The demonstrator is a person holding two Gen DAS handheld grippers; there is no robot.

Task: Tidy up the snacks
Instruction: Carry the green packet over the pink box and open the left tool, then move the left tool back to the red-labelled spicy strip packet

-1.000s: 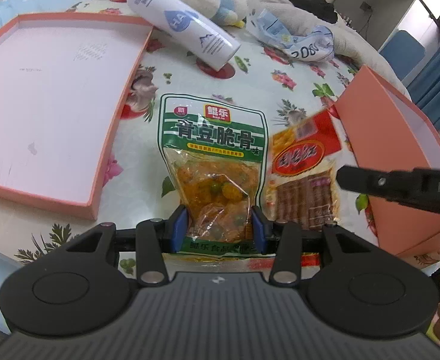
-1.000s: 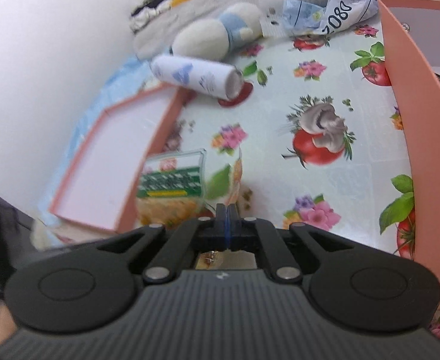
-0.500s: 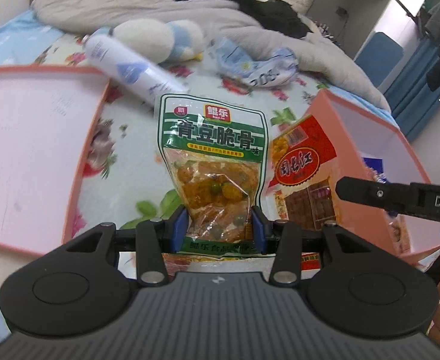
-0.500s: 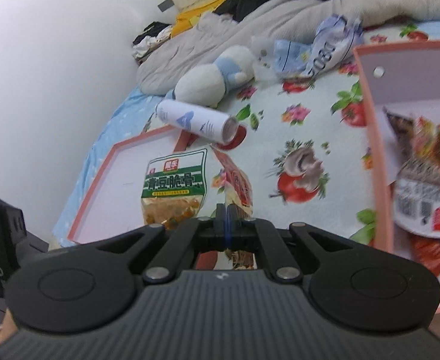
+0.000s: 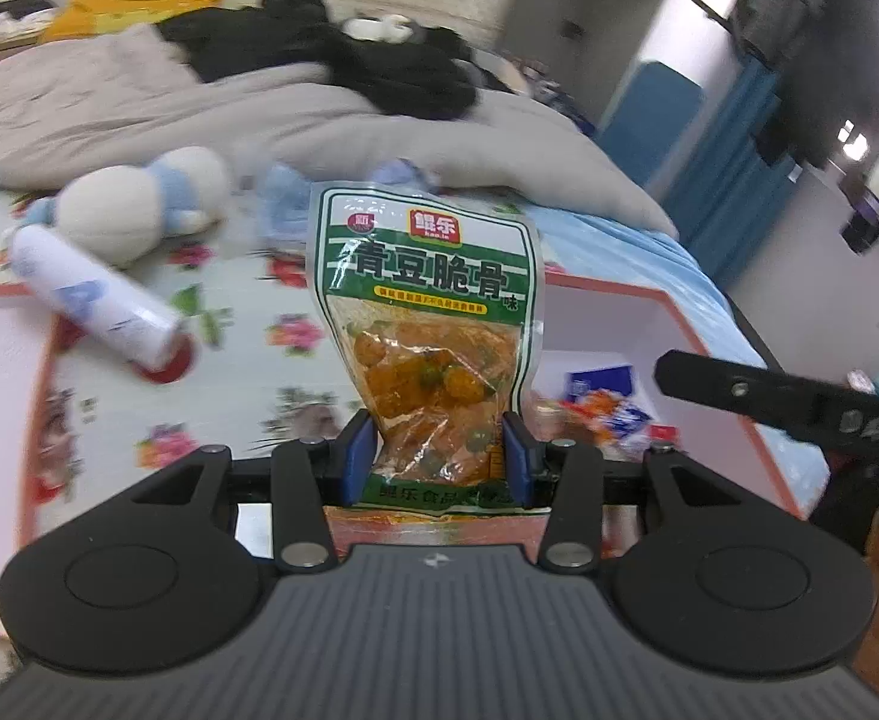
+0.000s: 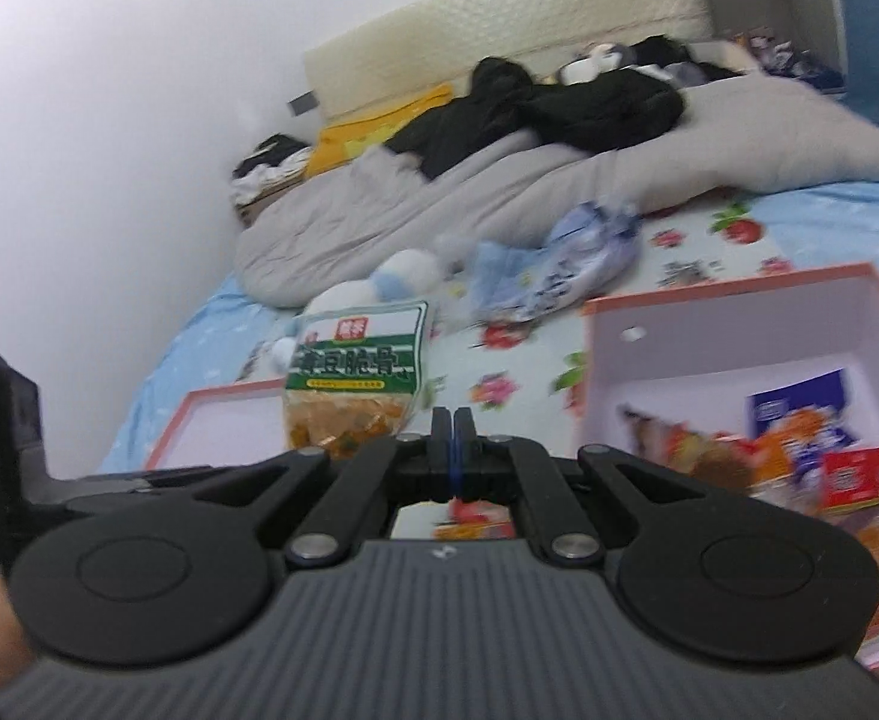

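While the green snack pouch (image 5: 424, 324) is pinched by its lower end between the blue pads of the left hand-held gripper (image 5: 436, 459), it is held upright in the air above the bed's flowered sheet (image 5: 295, 324). Ahead and to the right of that gripper, the pink box (image 5: 697, 324) is seen, with other snack packets (image 6: 799, 450) already inside. The right hand-held gripper (image 6: 453, 450) is pressed together; a thin packet may be held below it, but this cannot be told. For the step in hand, judged as dropping the pouch into the box, the pouch should be carried fully over the near rim, lowered onto the packets, and released only then, so that it is not snagged.
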